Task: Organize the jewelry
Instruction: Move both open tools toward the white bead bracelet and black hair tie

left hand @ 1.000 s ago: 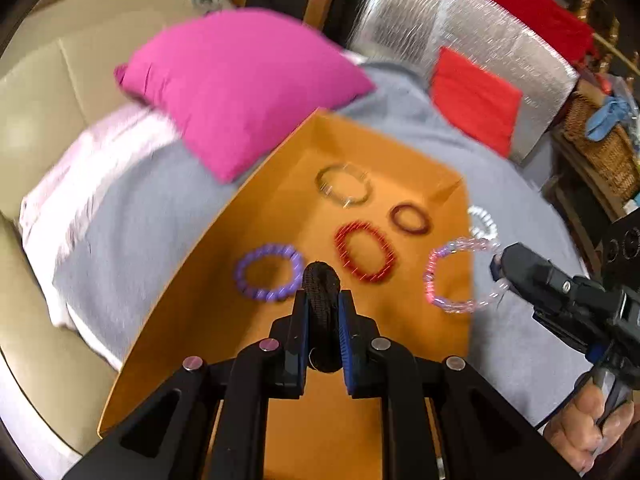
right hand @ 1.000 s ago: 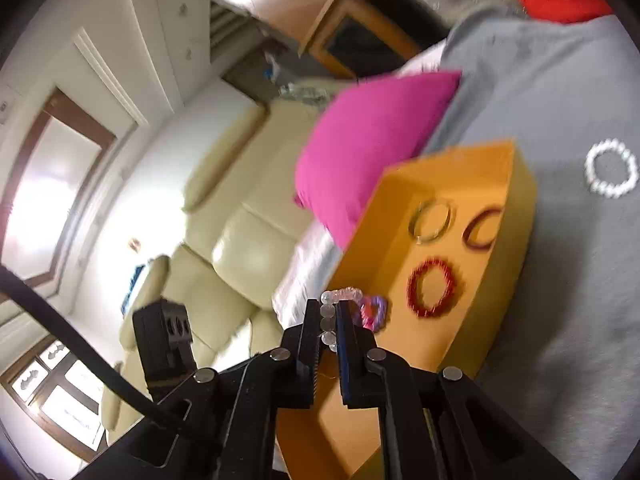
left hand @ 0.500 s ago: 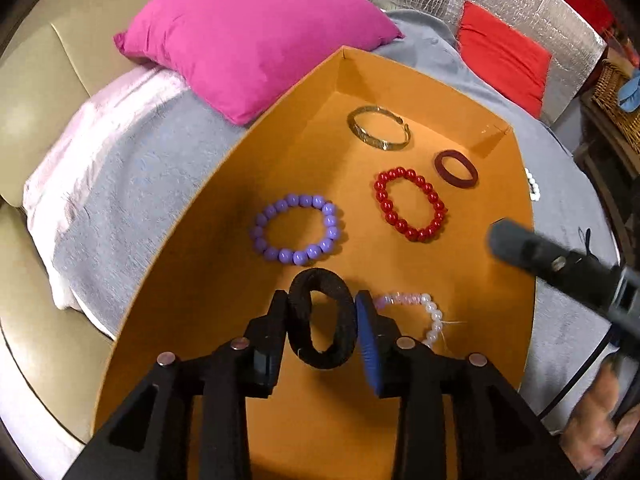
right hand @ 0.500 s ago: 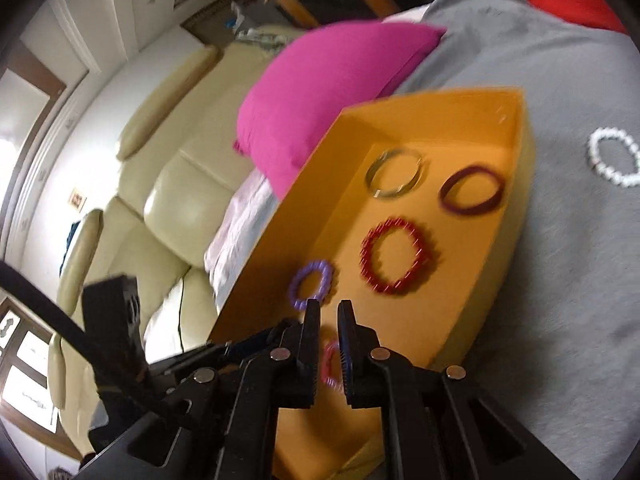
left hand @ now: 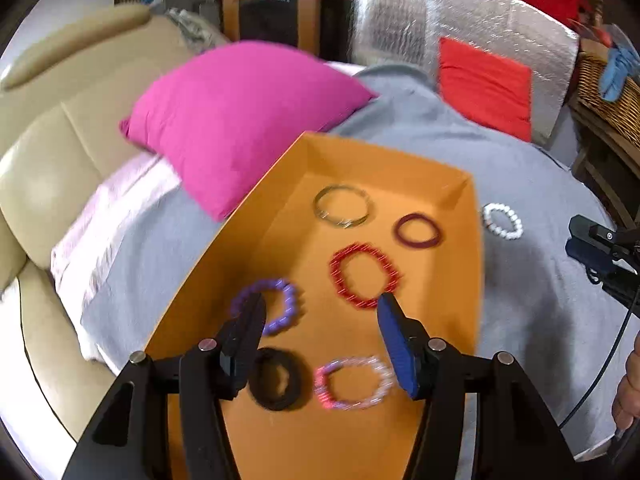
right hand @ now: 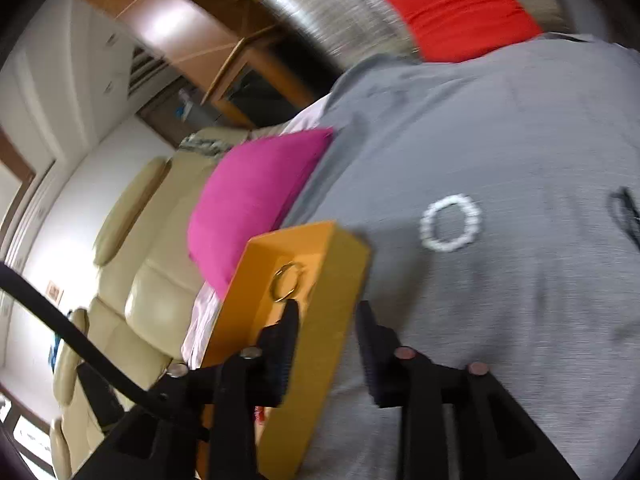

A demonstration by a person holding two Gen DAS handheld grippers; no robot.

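Black elastic and pale pink beads are lying nearest to me now, on the floor of the orange box (left hand: pixel 460 280) rather than between any pads — a second ago my left gripper (left hand: pixel 320 312) was clamping the black band (left hand: pixel 276 378) and my right gripper (right hand: pixel 326 320) was carrying the pink bracelet (left hand: pixel 354 382) above the box edge. Both sets of jaws are opening and neither has anything between them, so I am reading both drops as done. Just beyond those two, the purple bracelet (left hand: pixel 268 306) and the red bracelet (left hand: pixel 364 276) are sitting where they were, and farther back the dark maroon band (left hand: pixel 418 230) and the gold bangle (left hand: pixel 342 206) are resting near the far wall. That is making six pieces inside, leaving the white bracelet (left hand: pixel 502 221) as the one still out on the grey blanket (left hand: pixel 540 300), just beside the box's right wall. My left camera is giving me the whole box floor and, at the frame edge, the right gripper swinging away with a hand behind it. My right camera is showing almost none of that — only the box's outer wall and the gold bangle — but it is looking straight across the blanket at the white bracelet, clear of everything. Behind it all the pink cushion (left hand: pixel 240 116) is leaning on the cream sofa (left hand: pixel 44 168).
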